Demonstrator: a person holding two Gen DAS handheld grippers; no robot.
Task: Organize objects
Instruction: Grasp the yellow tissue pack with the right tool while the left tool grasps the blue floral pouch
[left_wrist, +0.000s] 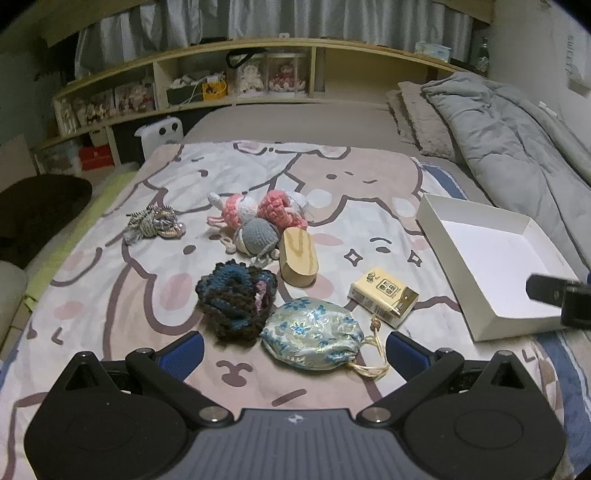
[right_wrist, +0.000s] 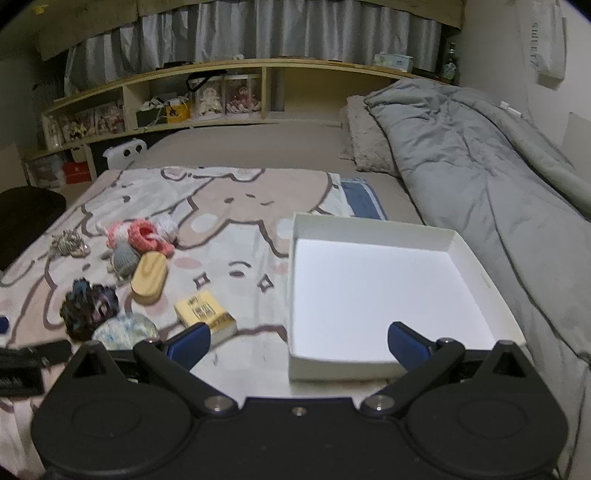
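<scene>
Left gripper (left_wrist: 295, 350): fingers spread wide, nothing between the pads, hovering over the cartoon blanket (left_wrist: 110, 258). Brocade pouch (left_wrist: 312, 334) lies just ahead, between the fingertips; dark crocheted piece (left_wrist: 236, 295) touches it ahead-left. Yellow carton (left_wrist: 384, 297) ahead-right, wooden block (left_wrist: 298, 261) beyond.

Right gripper (right_wrist: 299, 341): fingers likewise spread, holding nothing. White box (right_wrist: 369, 291) directly ahead, its near rim between the fingertips.
</scene>
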